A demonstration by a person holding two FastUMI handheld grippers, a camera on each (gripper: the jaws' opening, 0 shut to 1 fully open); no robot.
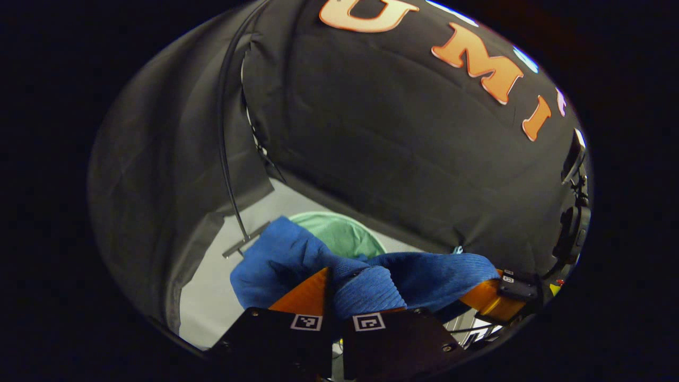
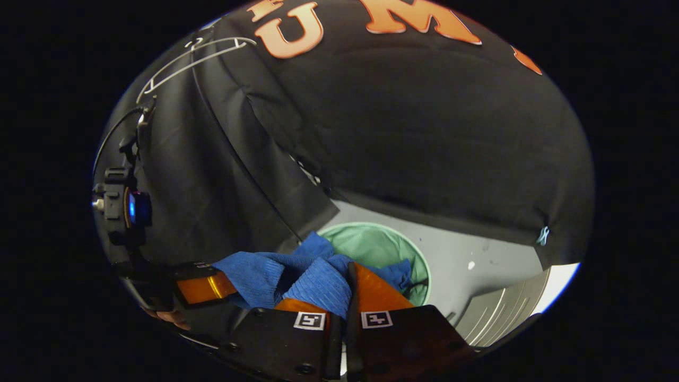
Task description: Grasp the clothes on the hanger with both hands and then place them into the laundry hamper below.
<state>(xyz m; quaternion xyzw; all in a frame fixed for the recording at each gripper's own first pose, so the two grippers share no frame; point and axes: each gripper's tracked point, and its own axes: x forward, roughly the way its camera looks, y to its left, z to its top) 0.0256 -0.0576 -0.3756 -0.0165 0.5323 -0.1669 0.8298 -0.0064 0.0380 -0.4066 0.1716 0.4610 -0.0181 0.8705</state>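
A blue knit garment stretches between my two grippers, held above the floor. My left gripper is shut on one bunched end of it. The cloth spills over one finger. My right gripper is shut on the other end of the blue garment. In the left gripper view the right gripper holds the cloth at the far right. In the right gripper view the left gripper holds it at the left. The round green hamper stands open on the floor just beyond and below the garment.
A thin black pole with a metal foot stands on the pale floor left of the hamper. A white wire hanger hangs high at the left. Black cloth walls close in behind. A ribbed grey board lies at the lower right.
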